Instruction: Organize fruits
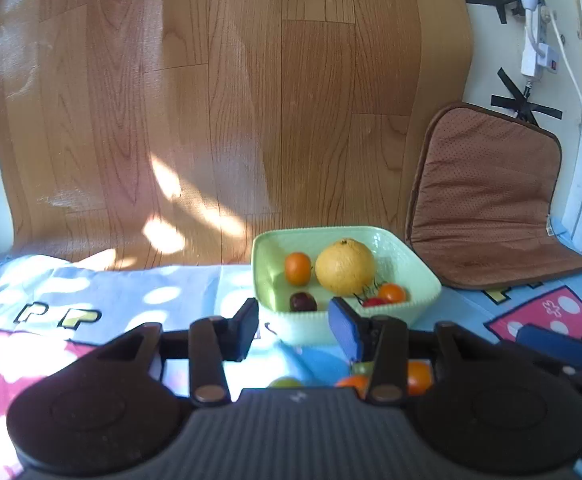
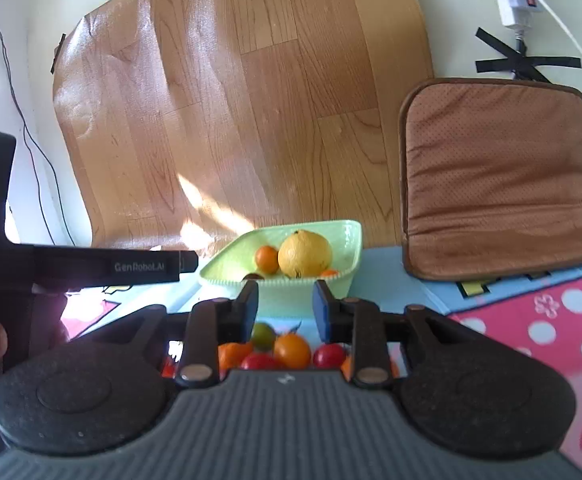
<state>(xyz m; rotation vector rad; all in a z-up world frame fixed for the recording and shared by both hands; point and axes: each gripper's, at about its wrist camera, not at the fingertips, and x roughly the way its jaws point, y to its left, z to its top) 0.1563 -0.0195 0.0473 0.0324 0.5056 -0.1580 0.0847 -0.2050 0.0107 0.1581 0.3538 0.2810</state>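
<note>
Now you hold both grippers low over the blanket, and both point toward the green bowl.

Your left gripper is open, with a wide gap between its fingers and nothing in it. Its fingertips are just in front of the near wall of the bowl. In the bowl you see a big yellow citrus, a small orange fruit touching its left side, a dark round fruit near the front wall, and at the front right a red tomato beside an orange tomato.

Your right gripper is also open and empty. Under and between its fingers a pile of loose fruits lies on the blanket, outside the bowl: a green tomato, an orange one, a red one and another red one. More orange pieces are partly hidden behind the finger links, and you cannot tell how many.

A brown cushion lies to the right of the bowl, partly on the blanket. Behind the bowl is the wood floor sheet.
</note>
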